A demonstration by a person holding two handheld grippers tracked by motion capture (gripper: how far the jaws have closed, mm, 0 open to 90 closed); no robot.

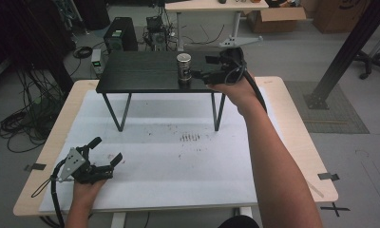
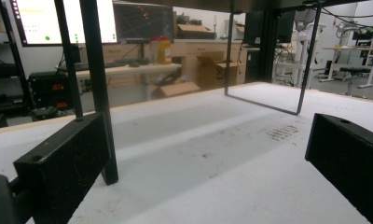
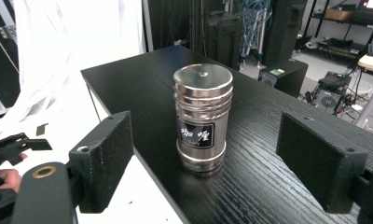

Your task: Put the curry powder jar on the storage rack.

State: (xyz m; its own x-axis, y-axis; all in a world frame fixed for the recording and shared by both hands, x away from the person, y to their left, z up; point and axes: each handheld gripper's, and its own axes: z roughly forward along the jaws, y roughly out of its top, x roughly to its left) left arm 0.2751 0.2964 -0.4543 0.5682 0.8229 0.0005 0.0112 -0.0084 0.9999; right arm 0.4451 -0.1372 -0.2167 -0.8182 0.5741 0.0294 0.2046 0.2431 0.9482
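Note:
A shiny metal canister (image 1: 184,70) (image 3: 203,116) with a black label stands upright near the front edge of a small black table (image 1: 140,71) (image 3: 268,112). My right gripper (image 1: 202,67) (image 3: 203,123) is just to the right of it at tabletop height. Its jaws are open, and the canister stands a little beyond the pads (image 3: 105,158) without touching them. My left gripper (image 1: 108,149) (image 2: 205,126) rests low over the white sheet (image 1: 178,161) at the front left, open with nothing between its jaws.
The black table's thin legs (image 1: 117,111) (image 2: 98,84) stand on the white sheet. Dark smudges (image 1: 190,137) mark the sheet in front of it. Cables, a computer tower (image 1: 120,34) and cardboard boxes (image 1: 273,19) lie on the floor beyond the wooden desk edge.

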